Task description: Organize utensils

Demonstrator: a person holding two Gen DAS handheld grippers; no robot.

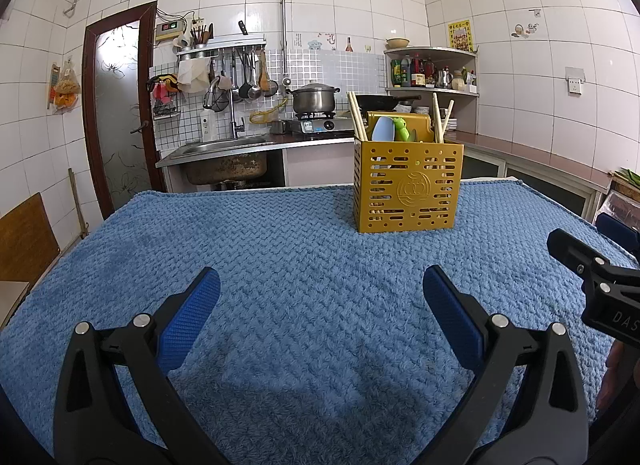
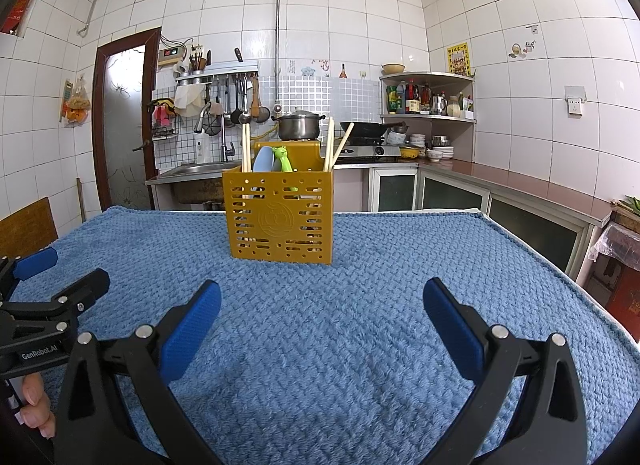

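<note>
A yellow slotted utensil holder (image 1: 406,187) stands upright on the blue towel (image 1: 280,265); it also shows in the right wrist view (image 2: 279,217). It holds pale chopsticks (image 1: 357,117), a light blue spoon (image 1: 383,129) and a green spoon (image 1: 401,128). The same chopsticks (image 2: 329,143) and blue spoon (image 2: 263,159) show in the right wrist view. My left gripper (image 1: 321,285) is open and empty over the towel, well short of the holder. My right gripper (image 2: 322,297) is open and empty, also short of the holder.
The towel (image 2: 360,325) covers the table. Behind it are a sink (image 1: 224,145), a stove with a pot (image 1: 314,99) and a wok, and a corner shelf (image 1: 432,69) with bottles. A counter runs along the right wall. A wooden board (image 1: 24,237) stands at the left.
</note>
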